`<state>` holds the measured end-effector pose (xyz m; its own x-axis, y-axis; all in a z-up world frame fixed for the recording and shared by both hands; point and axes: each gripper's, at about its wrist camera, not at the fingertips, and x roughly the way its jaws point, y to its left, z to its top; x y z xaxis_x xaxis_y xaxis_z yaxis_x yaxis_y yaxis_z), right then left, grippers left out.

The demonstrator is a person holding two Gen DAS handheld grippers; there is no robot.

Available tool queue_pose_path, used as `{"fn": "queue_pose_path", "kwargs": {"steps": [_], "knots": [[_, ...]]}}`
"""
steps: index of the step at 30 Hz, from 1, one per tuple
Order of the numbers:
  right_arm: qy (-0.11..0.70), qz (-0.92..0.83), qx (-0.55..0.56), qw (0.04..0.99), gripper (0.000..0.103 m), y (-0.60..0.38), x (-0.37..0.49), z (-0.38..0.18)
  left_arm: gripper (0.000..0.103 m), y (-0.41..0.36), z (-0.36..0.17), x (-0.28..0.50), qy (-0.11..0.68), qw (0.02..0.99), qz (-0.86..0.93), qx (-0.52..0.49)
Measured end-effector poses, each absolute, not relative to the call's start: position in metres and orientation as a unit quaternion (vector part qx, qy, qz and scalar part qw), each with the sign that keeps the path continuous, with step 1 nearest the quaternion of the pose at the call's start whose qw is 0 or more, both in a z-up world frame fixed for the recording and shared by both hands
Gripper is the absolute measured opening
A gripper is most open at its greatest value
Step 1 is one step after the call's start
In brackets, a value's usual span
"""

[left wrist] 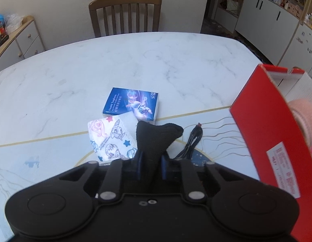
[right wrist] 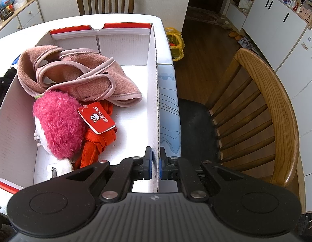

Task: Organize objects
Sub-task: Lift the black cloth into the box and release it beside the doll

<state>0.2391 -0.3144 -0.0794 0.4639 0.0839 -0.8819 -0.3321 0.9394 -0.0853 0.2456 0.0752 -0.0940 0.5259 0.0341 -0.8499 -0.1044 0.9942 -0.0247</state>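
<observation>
Home dining area. Marble-patterned table (left wrist: 135,60) with wooden slat-back chairs (right wrist: 262,109) drawn up. White cupboards (right wrist: 277,22) along the wall carry household clutter. Wood-plank floor (right wrist: 206,36); slippers (right wrist: 235,35) lie by the cupboards.

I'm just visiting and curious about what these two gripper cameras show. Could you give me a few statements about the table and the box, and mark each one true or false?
1. The left gripper is shut on a black cloth item. True.
2. The right gripper hangs open above the box. False: it is clamped on the side wall of the red and white box.
3. A pink fleece garment lies inside the box. True.
4. The blue tissue pack is already in the box. False: it lies on the marble table.
5. A black cable lies on the table beside the black cloth item. True.
</observation>
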Motion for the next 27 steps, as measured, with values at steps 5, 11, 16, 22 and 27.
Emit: {"fn": "queue_pose_path", "kwargs": {"steps": [5, 11, 16, 22, 27], "knots": [[0.504, 0.126, -0.119, 0.846, 0.006, -0.316, 0.240, -0.081, 0.011, 0.074, -0.076, 0.236, 0.486, 0.871, 0.050, -0.047], [0.504, 0.131, -0.118, 0.846, 0.006, -0.318, 0.240, -0.082, 0.010, 0.066, -0.044, 0.222, 0.467, 0.881, 0.045, -0.062], [0.509, 0.135, -0.113, 0.843, 0.006, -0.319, 0.243, -0.086, 0.010, 0.051, -0.015, 0.212, 0.448, 0.892, 0.033, -0.060], [0.508, 0.142, -0.115, 0.842, 0.006, -0.318, 0.245, -0.087, 0.010, 0.022, 0.019, 0.204, 0.420, 0.906, 0.006, -0.054], [0.506, 0.149, -0.112, 0.842, 0.006, -0.320, 0.245, -0.088, 0.010, -0.009, 0.043, 0.203, 0.396, 0.917, -0.014, -0.045]]}}
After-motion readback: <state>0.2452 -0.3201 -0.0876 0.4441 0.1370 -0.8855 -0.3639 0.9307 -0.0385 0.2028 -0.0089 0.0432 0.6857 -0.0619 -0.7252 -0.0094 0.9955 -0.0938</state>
